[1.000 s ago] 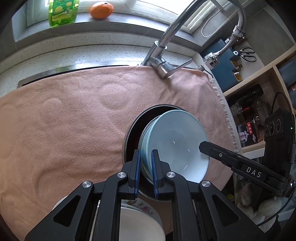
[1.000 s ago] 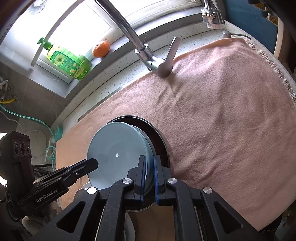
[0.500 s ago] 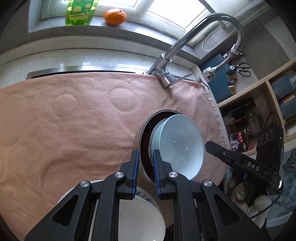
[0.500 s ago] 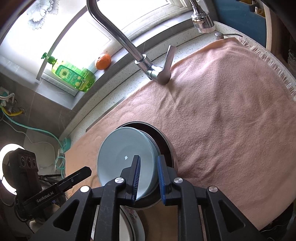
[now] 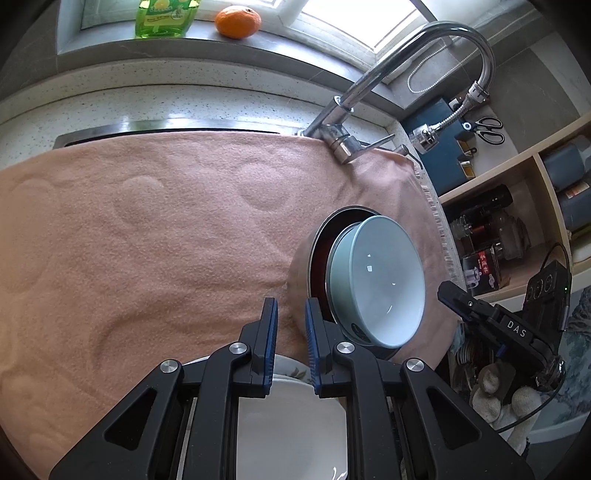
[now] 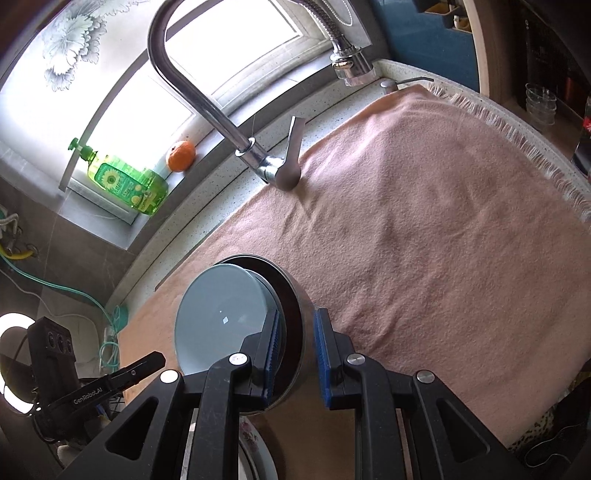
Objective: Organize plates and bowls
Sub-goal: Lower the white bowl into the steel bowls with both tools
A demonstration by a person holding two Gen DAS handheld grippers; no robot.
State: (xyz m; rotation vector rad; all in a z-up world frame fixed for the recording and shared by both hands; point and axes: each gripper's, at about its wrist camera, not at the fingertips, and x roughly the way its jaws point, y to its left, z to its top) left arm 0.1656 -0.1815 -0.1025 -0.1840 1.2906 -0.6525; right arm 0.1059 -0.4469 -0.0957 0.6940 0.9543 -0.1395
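Your left gripper (image 5: 291, 332) and right gripper (image 6: 296, 345) hold nothing, fingers slightly parted. The pale blue ceramic bowl (image 5: 376, 282) sits tilted inside the steel-rimmed dark bowl (image 6: 293, 295) at two o'clock on the pink-towelled table (image 5: 147, 240). A nudge could slide it out.

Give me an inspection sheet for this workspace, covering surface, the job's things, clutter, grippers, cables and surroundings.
Surface: pink towel spread across the sink area.
Job's things: light blue bowl nested in a steel bowl; white floral plate below the left gripper.
Clutter: nothing seen on the towel.
Grippers: left gripper open, empty; right gripper open, straddling the steel bowl's wall.
Cables: green cord at the wall.
Surroundings: faucet, soap bottle, orange, scissors.
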